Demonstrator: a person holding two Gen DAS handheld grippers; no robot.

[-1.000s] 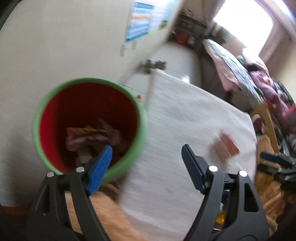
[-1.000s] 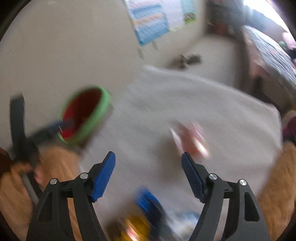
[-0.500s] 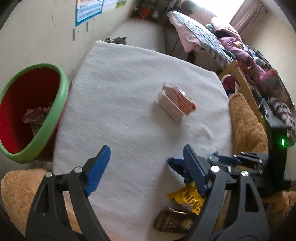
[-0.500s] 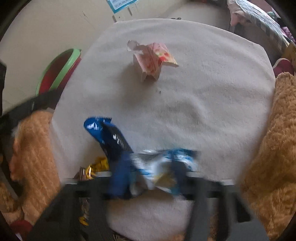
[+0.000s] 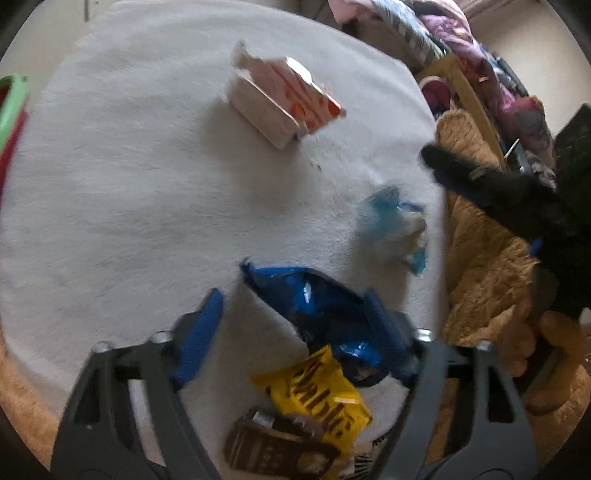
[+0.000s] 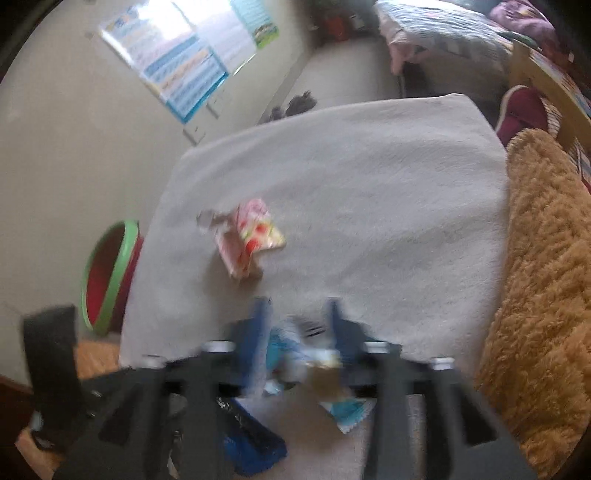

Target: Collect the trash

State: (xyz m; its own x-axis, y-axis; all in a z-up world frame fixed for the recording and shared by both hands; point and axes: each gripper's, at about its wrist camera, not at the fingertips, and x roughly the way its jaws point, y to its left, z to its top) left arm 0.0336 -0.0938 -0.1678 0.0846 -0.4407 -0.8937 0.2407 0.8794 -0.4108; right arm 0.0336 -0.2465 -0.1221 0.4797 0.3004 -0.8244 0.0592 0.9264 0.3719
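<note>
My left gripper (image 5: 291, 299) points down at a dark blue wrapper (image 5: 325, 306) on the white blanket (image 5: 129, 203). Its jaws are closing with the wrapper between them; the right pad touches it and the left pad stands apart. A yellow wrapper (image 5: 321, 395) and a brown one (image 5: 269, 446) lie just below. My right gripper (image 6: 299, 306) has a crumpled light blue and white wrapper (image 6: 295, 350) between its pads, which rest against it in a blurred picture while the jaws are opening. The same wrapper (image 5: 395, 225) shows blurred in the left wrist view. A pink and white carton (image 5: 280, 99) lies farther up the blanket.
The red bin with a green rim (image 6: 110, 273) stands off the blanket's left edge beside the wall. A brown plush rug (image 6: 546, 295) borders the blanket on the right. Farther back are a bed (image 6: 443, 33) and a wall poster (image 6: 173, 62).
The left gripper swung away from the bin and came down over the dark blue wrapper, its jaws narrowing. The right gripper dropped onto the light blue wrapper and its jaws came in around it.
</note>
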